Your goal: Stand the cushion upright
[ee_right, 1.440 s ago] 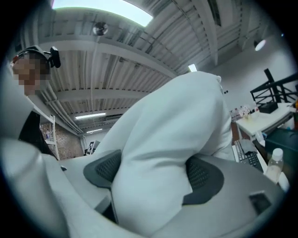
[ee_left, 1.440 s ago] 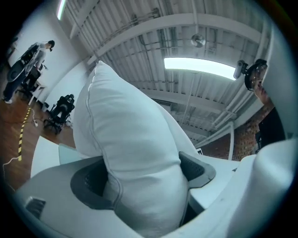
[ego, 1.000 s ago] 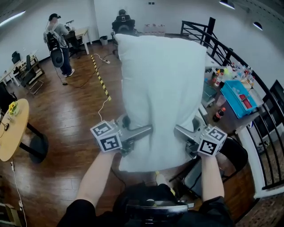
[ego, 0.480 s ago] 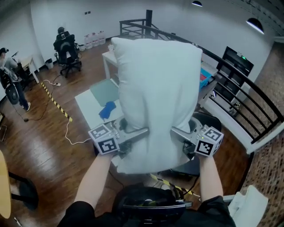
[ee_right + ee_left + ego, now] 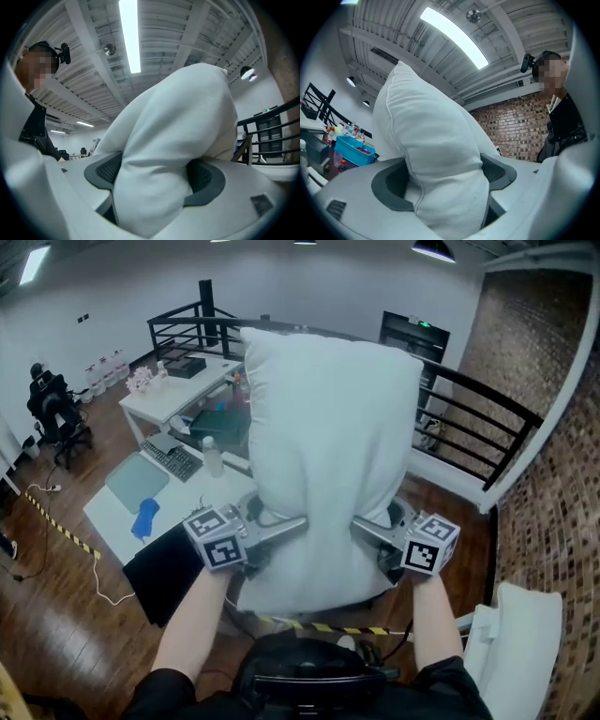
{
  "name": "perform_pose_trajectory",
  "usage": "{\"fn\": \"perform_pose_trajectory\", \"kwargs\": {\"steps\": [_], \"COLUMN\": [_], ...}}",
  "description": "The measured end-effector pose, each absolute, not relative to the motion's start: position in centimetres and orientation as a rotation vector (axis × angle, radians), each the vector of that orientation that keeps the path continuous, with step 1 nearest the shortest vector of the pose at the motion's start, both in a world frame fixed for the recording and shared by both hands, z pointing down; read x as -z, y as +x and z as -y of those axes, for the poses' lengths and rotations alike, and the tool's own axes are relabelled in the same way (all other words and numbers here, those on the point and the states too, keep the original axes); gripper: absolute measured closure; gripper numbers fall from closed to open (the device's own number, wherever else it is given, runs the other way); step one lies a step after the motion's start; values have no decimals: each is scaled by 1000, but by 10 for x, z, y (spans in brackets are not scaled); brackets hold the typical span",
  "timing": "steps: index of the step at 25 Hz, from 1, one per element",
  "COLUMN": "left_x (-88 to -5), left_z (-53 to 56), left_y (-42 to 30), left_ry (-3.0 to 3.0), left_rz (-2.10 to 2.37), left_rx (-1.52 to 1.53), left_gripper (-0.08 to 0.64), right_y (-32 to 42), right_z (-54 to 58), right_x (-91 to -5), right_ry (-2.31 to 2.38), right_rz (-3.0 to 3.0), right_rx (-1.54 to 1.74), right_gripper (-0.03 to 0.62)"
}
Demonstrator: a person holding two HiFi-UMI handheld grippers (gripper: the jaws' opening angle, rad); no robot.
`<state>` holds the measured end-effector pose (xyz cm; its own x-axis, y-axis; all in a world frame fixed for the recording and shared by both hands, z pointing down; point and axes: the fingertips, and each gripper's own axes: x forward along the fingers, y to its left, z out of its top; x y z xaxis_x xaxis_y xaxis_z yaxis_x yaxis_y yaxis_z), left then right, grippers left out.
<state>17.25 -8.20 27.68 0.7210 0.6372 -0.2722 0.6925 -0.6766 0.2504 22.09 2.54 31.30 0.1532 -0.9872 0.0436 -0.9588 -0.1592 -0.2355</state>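
A big white cushion [image 5: 328, 446] hangs upright in the air in front of me, held by its lower sides. My left gripper [image 5: 281, 529] is shut on its left edge and my right gripper [image 5: 370, 531] on its right edge. In the left gripper view the cushion [image 5: 436, 154] bulges between the grey pads [image 5: 389, 185] of the left gripper [image 5: 445, 180]. In the right gripper view the cushion [image 5: 178, 136] is squeezed the same way in the right gripper [image 5: 154, 180]. The cushion's lower end hides what lies under it.
A white desk [image 5: 169, 399] with a keyboard and a bottle stands at the left. A lower table [image 5: 112, 512] carries a blue cloth [image 5: 145, 517]. A black railing [image 5: 469, 399] runs behind the cushion, a brick wall [image 5: 553, 484] rises at the right. A black chair [image 5: 56, 413] stands far left.
Both grippers and the cushion have swung round together: the room behind has shifted from the open floor to desks, railing and brick wall. The grip on the cushion is unchanged.
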Motion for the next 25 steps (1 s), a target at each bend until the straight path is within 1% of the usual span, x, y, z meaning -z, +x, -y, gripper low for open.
{"fn": "perform_pose_trajectory", "kwargs": {"steps": [8,14,19,25], "left_x": [-288,-313,-347,-412], "left_z": [-20,-61,-86,-87], "left_y": [268,322,352,368], "left_ry": [2573,2607,2605,2505], "left_rz": [-1081,-1035,-984,-936], "left_rx": [234,232,165,35], "left_gripper": [135,133,135,135], "right_y": [312,369,400,412], "right_z": [-131,-171,-196,-204], "right_x": [-329,-354,-391,-459], "right_ry": [-2310,-2270,-2208,-2135], "right_rz": [-1864,-1895,-1885,-1836], "right_rx": [302,291,356,556], "right_gripper": [186,184,184,183]}}
